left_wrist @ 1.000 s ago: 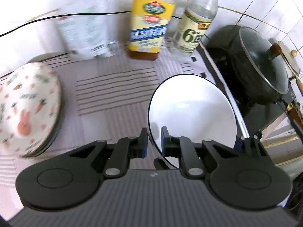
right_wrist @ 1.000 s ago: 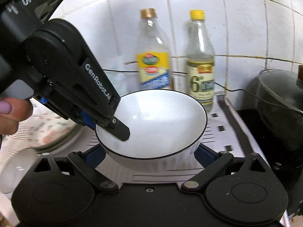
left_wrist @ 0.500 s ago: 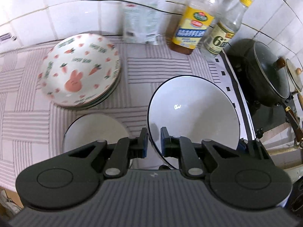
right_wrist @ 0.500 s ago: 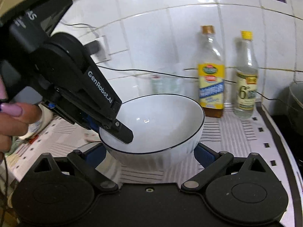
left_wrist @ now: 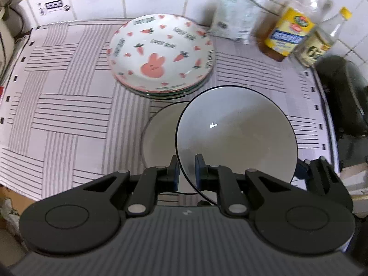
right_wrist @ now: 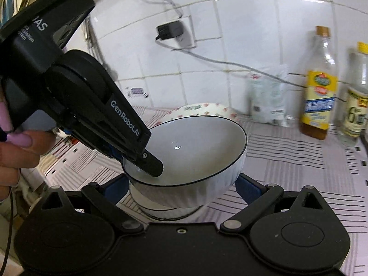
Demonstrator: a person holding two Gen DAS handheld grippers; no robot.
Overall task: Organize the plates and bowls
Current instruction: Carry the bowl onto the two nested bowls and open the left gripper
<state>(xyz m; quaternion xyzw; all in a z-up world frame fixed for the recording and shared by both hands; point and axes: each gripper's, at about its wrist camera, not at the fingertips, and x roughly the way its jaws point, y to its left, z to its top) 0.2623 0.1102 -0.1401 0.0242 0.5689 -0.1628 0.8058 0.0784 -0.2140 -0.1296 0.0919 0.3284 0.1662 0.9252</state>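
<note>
The left tool (left_wrist: 185, 169) is clamped on the bowl (left_wrist: 237, 135) rim; the right tool (right_wrist: 181, 188), spread apart, flanks its body. Glazed, slick and breakable, it probably wants a firm rim hold above the second bowl (left_wrist: 161, 138).

Left gripper (left_wrist: 185, 170) pinching the near rim of a white black-rimmed bowl (left_wrist: 237, 135), one finger inside, one outside. Held over a second white bowl (left_wrist: 161, 142), partly covering it; touching or apart, hard to say. Behind, a stack of rabbit-and-carrot plates (left_wrist: 161, 53) on the striped mat (left_wrist: 57, 105). Far right, two blurred bottles (left_wrist: 289, 32) beside a dark pot (left_wrist: 345, 92).
</note>
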